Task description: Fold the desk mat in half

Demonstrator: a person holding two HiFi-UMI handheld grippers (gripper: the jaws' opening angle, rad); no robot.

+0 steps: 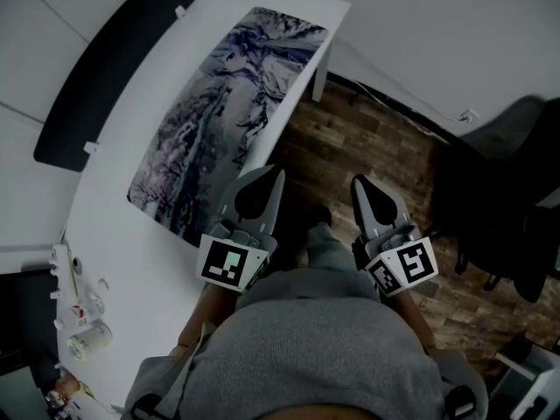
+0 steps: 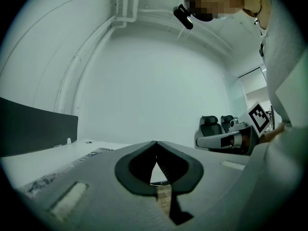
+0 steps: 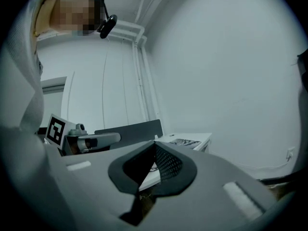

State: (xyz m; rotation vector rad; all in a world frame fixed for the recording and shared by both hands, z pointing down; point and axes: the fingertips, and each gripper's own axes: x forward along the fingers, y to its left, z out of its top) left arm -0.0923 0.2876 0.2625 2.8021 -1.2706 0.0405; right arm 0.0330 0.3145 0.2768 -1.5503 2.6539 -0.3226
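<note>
The desk mat (image 1: pixel 232 116), printed in blue, white and black, lies flat and unfolded along the white desk (image 1: pixel 122 234). My left gripper (image 1: pixel 276 175) is shut and empty, hovering just off the mat's near right corner by the desk edge. My right gripper (image 1: pixel 359 182) is shut too, holding nothing, out over the wooden floor and apart from the desk. In the left gripper view the closed jaws (image 2: pixel 155 144) point level along the room, with the mat (image 2: pixel 96 152) low at left. The right gripper view shows its jaws (image 3: pixel 155 144) closed, with the mat (image 3: pixel 185 141) far beyond them.
A dark partition panel (image 1: pixel 114 68) runs along the desk's far side. Small white items (image 1: pixel 83 322) sit at the desk's near left end. Black office chairs (image 1: pixel 507 199) stand on the wooden floor (image 1: pixel 367 147) at right. My grey-clad body fills the bottom of the head view.
</note>
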